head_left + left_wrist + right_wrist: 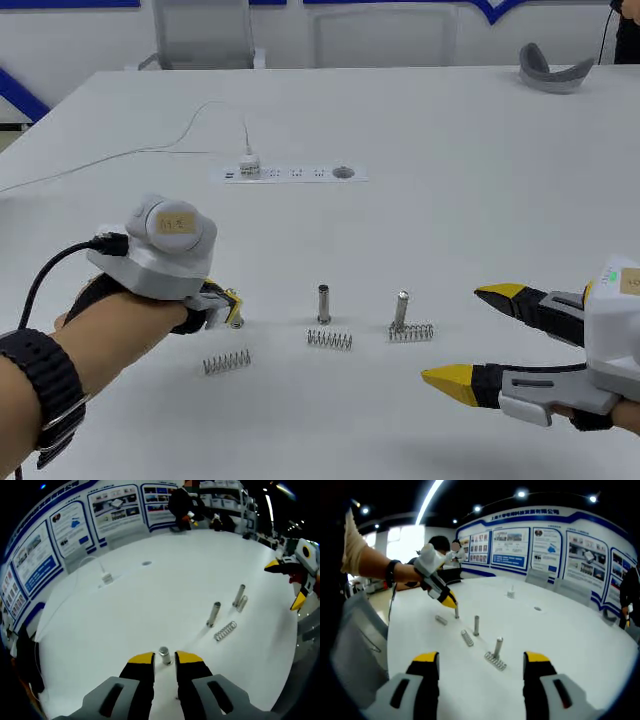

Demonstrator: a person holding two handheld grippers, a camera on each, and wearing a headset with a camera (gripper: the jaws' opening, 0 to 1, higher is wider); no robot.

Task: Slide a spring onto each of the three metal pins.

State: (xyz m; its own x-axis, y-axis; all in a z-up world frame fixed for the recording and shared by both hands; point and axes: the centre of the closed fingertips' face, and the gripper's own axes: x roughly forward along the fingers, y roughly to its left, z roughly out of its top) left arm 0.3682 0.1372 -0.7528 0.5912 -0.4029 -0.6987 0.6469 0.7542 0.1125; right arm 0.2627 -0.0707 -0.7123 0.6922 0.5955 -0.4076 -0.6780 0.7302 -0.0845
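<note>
As the left gripper (165,659) clamped the nine-o'clock pin (164,653), with the right gripper (452,335) open, a twist could topple it.

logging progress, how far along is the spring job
Done: nothing yet. The left spring, middle spring and right spring lie flat on the table; the middle pin and right pin stand bare. In hand: the left gripper brackets the left pin, grip unclear; the right gripper is open. Left: all three springs.
</note>
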